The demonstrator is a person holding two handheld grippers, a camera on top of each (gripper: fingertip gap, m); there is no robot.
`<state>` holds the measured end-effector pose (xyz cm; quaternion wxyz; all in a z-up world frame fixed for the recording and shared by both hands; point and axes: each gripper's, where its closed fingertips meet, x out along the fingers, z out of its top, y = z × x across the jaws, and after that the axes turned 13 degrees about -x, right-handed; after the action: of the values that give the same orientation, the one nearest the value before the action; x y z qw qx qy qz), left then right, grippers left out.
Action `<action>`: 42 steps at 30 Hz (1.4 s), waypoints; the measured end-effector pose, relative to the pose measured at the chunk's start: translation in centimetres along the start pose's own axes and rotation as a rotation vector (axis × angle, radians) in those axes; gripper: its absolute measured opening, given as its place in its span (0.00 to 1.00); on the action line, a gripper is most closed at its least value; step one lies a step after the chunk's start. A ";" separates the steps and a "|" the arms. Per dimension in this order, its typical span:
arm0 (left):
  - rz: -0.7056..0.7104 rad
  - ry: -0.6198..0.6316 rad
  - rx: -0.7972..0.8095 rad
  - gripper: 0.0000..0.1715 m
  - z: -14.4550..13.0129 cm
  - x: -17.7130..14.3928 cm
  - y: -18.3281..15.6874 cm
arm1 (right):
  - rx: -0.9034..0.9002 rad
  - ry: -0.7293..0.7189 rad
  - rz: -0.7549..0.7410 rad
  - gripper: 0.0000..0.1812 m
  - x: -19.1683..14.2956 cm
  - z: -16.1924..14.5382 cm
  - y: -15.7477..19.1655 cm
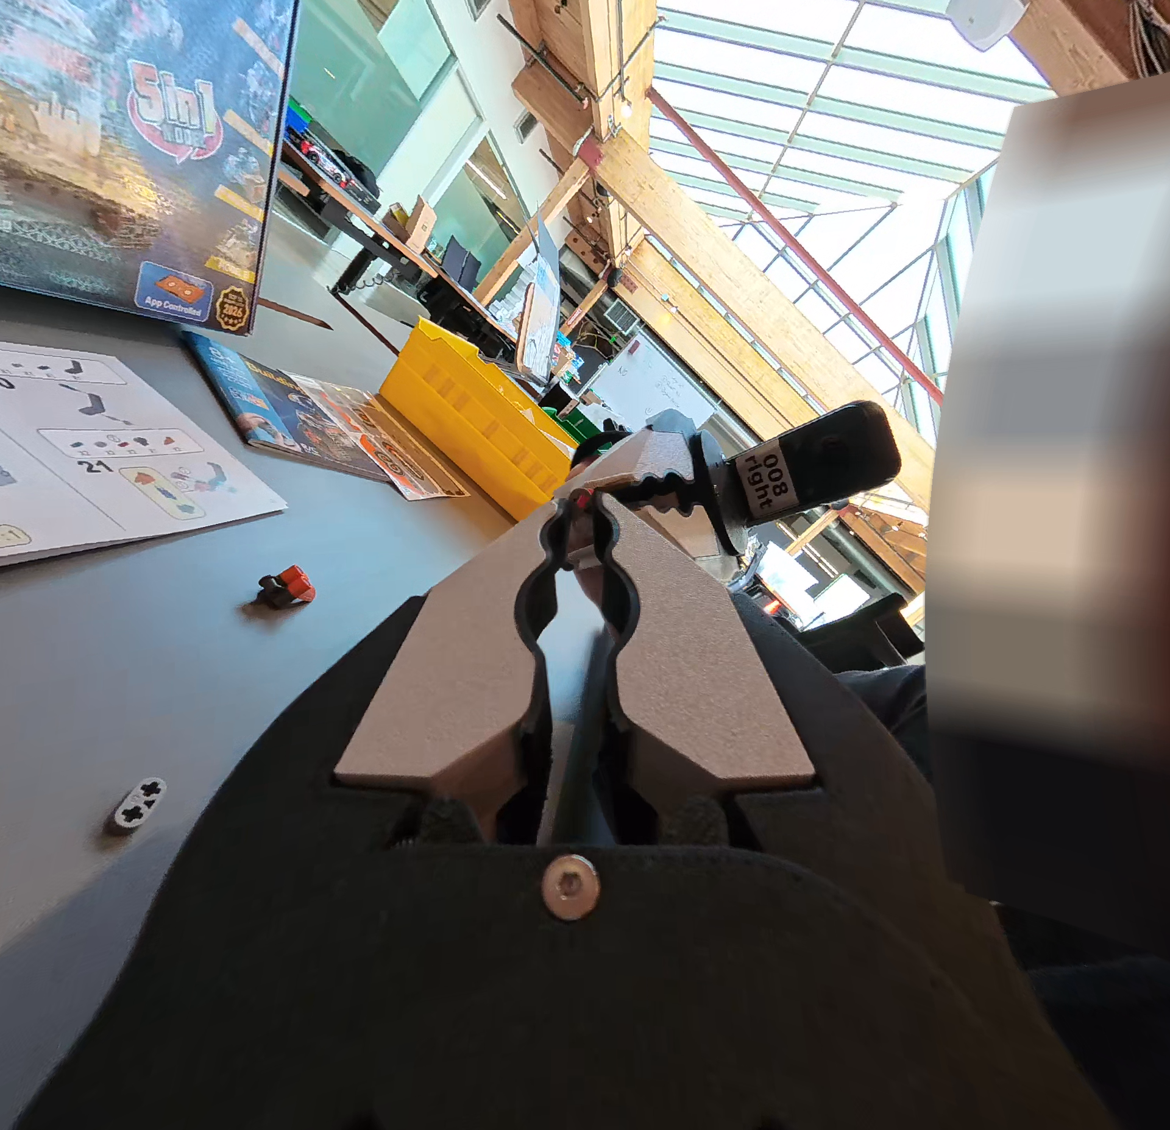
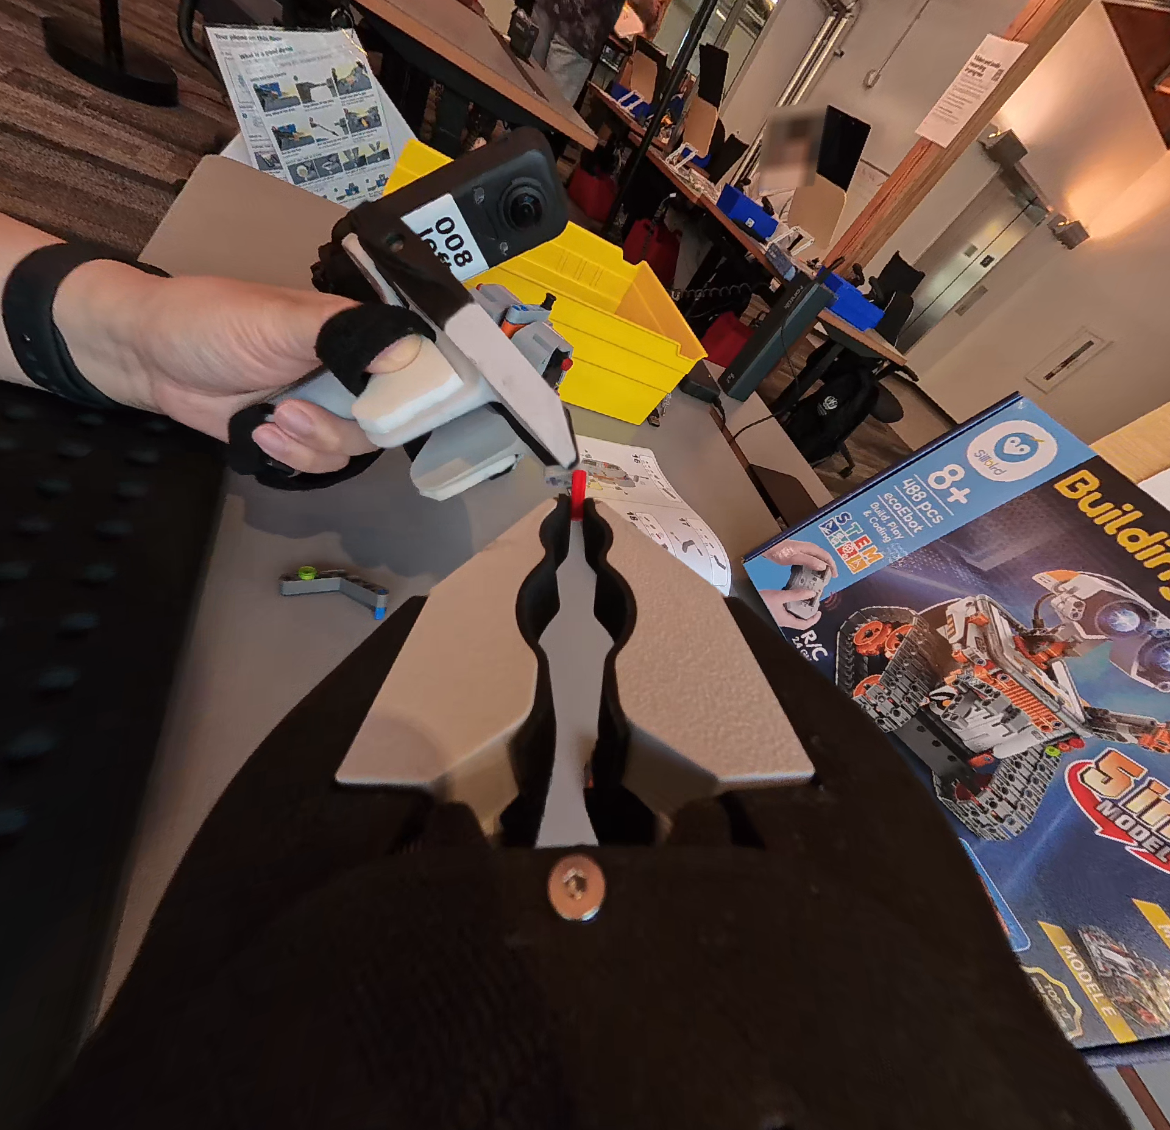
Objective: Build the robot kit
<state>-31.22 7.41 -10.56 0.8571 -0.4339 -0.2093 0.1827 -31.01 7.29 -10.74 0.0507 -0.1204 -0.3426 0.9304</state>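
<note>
Overhead, nothing matters; below lies a grey table (image 2: 253, 656), with a big blue toy box (image 2: 987, 688) on its right and a yellow bin (image 2: 620, 340) at the far side. An open instruction booklet (image 2: 658, 505) lies between them, beyond the grippers. The right gripper (image 2: 577, 508) is clenched on a small red pin (image 2: 578, 489), held above the table. Tip to tip with it, the left gripper (image 2: 560, 467), held by a hand (image 2: 190, 353), pinches a small pale piece (image 2: 552, 476) that touches the pin. On the near left of the table lies a grey bent beam (image 2: 335, 584). The left wrist view shows a small red-and-black part (image 1: 288, 584) and a short grey link (image 1: 139, 805) lying well apart.
</note>
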 end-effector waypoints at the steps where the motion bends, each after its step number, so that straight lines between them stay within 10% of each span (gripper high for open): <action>1: 0.010 -0.004 0.003 0.03 0.0 0.0 0.2 | -0.003 0.002 -0.002 0.02 0.0 0.0 0.0; 13: -0.003 0.018 -0.011 0.03 -0.2 0.1 0.2 | -0.108 0.065 -0.019 0.02 0.2 -0.5 0.2; 25: 0.074 0.011 -0.084 0.03 -0.1 -0.3 2.1 | -0.600 0.269 -0.197 0.02 1.3 -1.9 0.4; 42: 0.097 -0.014 -0.095 0.03 0.3 -0.6 2.6 | -0.388 0.198 -0.171 0.02 1.9 -2.0 0.4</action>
<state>-32.26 8.79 -12.67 0.8243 -0.4823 -0.2022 0.2170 -32.30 8.56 -12.80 0.1388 -0.1892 -0.5173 0.8230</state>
